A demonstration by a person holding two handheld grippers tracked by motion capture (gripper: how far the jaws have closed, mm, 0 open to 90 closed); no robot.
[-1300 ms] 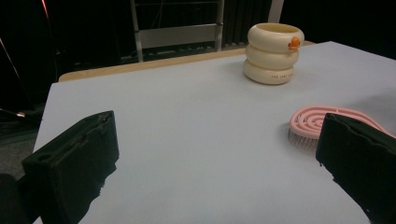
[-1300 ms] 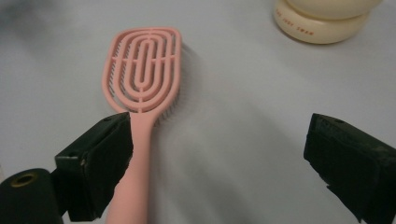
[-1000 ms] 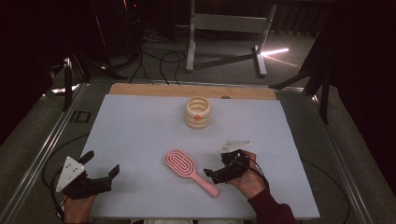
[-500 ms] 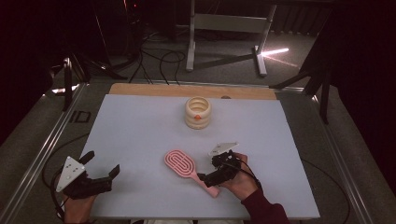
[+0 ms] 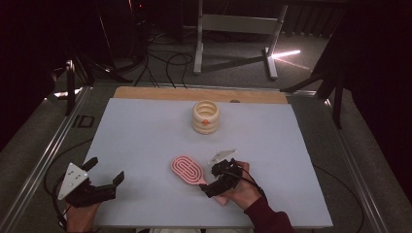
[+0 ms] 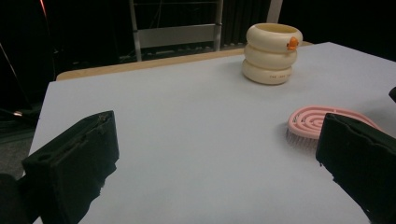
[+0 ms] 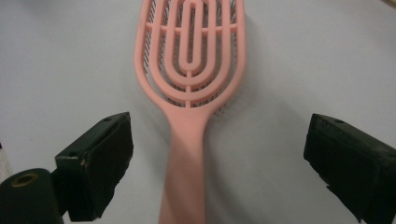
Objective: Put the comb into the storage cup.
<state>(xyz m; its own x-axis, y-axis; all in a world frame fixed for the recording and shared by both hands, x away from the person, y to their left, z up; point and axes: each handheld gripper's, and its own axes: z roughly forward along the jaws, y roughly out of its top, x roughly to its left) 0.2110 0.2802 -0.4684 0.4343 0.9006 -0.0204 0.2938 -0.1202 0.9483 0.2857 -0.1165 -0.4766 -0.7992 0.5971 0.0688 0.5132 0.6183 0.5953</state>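
A cream ringed cup [image 5: 205,116] with an orange spot stands on the pale mat [image 5: 145,136], near its far wooden edge [image 5: 160,93].

1. We look along our left tool [image 6: 215,168], whose two black jaws stand wide apart with bare counter [image 6: 187,130] between them.
2. We see a pink hairbrush [image 6: 322,120] lying bristles down at the right, its near end hidden behind the right jaw.
3. We see a cream ringed cup [image 6: 272,52] with an orange mark near its rim, upright farther back, well apart from the hairbrush.
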